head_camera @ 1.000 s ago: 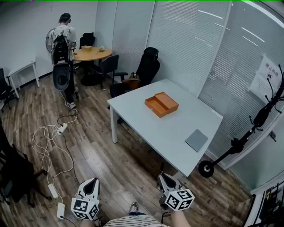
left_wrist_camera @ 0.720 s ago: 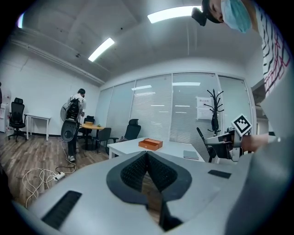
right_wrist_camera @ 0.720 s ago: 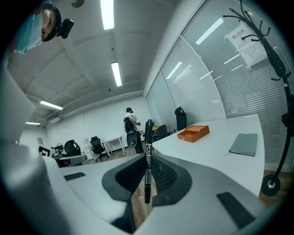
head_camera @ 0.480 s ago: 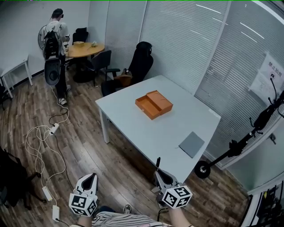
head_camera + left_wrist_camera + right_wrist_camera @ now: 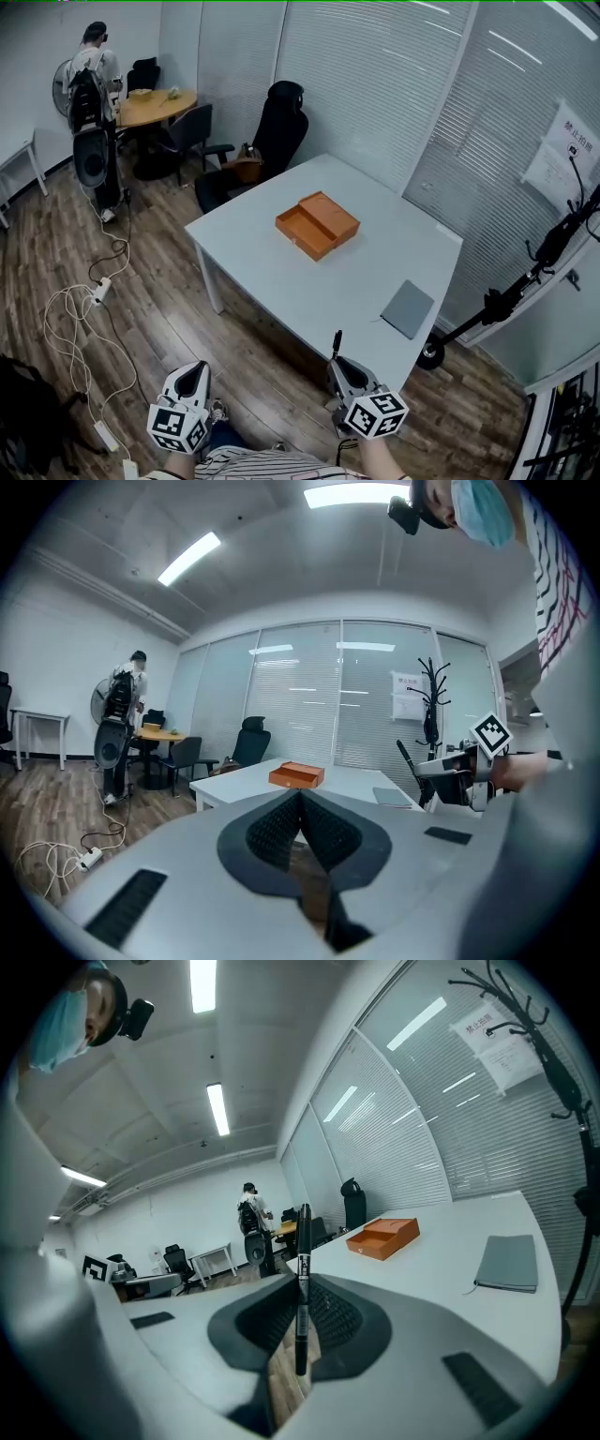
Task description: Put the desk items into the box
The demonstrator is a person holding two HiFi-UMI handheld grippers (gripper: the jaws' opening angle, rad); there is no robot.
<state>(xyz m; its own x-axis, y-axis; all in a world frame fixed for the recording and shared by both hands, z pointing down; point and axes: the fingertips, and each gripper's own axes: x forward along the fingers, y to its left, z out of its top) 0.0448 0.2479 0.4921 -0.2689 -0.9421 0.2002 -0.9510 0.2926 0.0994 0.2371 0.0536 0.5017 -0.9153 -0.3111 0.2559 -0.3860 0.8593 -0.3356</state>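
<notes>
The box (image 5: 317, 225) sits in the middle of the table (image 5: 300, 281). The notebook (image 5: 409, 308) lies there too, at the box's four o'clock, well apart.

Box (image 5: 317, 224) interior, mid-worktop (image 5: 375, 253): contents too small to tell. Pen (image 5: 336, 340) lower end hidden behind right claw (image 5: 340, 367), head view.

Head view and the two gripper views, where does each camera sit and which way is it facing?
Head view: on the person's head, facing down at table, box, notebook; left gripper, right gripper, striped shirt at bottom.
Left gripper view: on the left gripper, facing the table along shut, empty jaws; striped sleeve at right.
Right gripper view: on the right gripper, facing the table along jaws shut on a pen.
Shared: all three show the box.
</notes>
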